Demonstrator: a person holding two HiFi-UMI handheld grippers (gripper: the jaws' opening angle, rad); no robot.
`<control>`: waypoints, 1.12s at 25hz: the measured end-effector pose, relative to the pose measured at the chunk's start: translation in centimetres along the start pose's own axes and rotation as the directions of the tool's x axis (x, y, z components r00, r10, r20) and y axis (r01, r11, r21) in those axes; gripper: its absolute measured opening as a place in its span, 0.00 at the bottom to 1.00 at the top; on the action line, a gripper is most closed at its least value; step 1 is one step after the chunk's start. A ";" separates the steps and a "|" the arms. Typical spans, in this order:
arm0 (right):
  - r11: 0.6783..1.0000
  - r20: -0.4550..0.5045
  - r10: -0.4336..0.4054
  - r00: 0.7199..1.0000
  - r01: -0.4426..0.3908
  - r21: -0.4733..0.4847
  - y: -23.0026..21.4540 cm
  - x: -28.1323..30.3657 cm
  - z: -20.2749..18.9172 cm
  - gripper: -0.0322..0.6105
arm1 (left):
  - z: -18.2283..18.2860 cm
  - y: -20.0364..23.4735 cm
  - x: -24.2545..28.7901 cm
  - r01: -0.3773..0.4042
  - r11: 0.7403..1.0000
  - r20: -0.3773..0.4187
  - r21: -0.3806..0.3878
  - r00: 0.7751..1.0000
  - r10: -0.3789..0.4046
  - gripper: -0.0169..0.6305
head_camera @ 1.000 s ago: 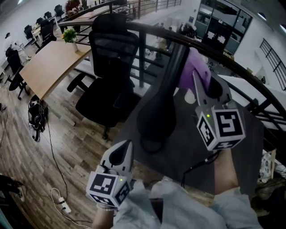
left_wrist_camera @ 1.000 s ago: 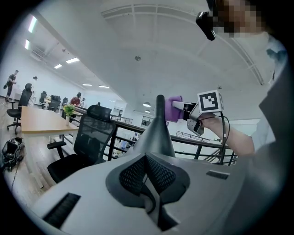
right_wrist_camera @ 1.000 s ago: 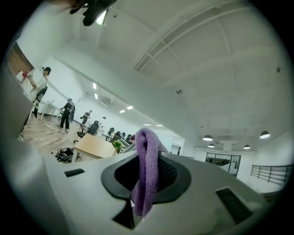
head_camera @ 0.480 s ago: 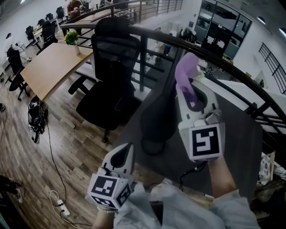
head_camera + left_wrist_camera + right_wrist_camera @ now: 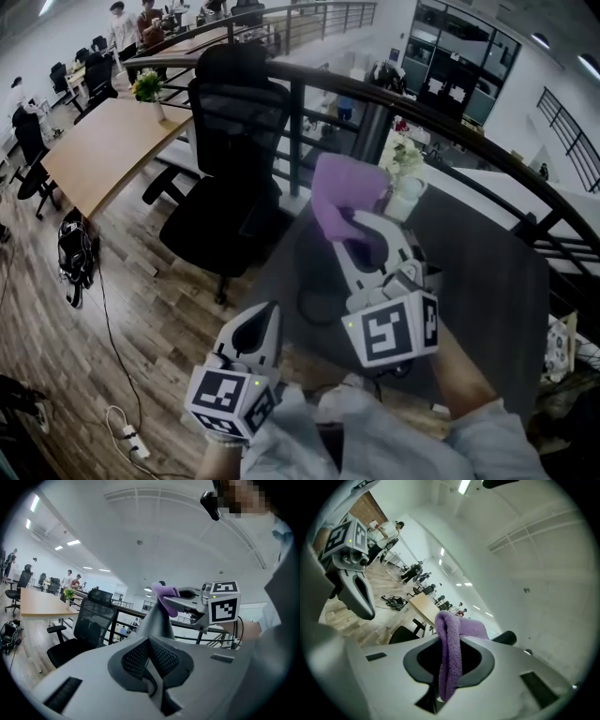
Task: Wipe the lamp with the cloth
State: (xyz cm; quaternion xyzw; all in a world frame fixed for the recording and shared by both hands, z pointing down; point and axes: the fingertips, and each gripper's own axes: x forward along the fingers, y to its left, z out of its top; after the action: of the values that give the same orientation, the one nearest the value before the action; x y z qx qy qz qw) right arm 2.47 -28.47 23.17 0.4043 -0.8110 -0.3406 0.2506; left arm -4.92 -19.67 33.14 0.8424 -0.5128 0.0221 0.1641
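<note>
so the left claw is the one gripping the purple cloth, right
Not quite: the right claw is the one gripping the purple cloth. The right gripper view shows the cloth pinched between its jaws. The left claw is shut with nothing in it.

Open-plan office w/ long desk (image 5: 98, 141), swivel chair (image 5: 234, 131), ppl (image 5: 120, 21) behind.

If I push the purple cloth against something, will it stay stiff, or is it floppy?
Likely floppy: the purple fleecy cloth folds over and droops where the right claw pinches it. It is probably light and not slippery, since its surface looks fuzzy.
</note>
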 end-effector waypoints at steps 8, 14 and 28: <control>0.980 -0.022 0.186 0.982 -0.187 -0.070 5.7 -1.2 -0.3 0.13 | 0.4 0.2 -0.9 -0.017 1.000 -0.014 -0.004 1.000 0.017 0.03; 0.945 -0.050 0.312 0.949 -0.315 -0.087 9.2 -2.5 -1.7 0.13 | -0.1 0.3 -0.8 -0.006 1.000 -0.027 -0.008 1.000 0.006 0.03; 0.960 -0.037 0.062 0.997 -0.050 0.274 0.3 -8.6 -2.4 0.13 | 0.6 -1.1 0.9 0.052 0.998 0.000 0.027 0.999 -0.052 0.03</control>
State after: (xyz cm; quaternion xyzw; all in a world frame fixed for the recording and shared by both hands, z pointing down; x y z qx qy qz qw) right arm 8.64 -22.11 23.86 0.4195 -0.8555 -0.2091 0.2201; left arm -3.64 -20.13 32.43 0.8576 -0.4904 0.0245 0.1532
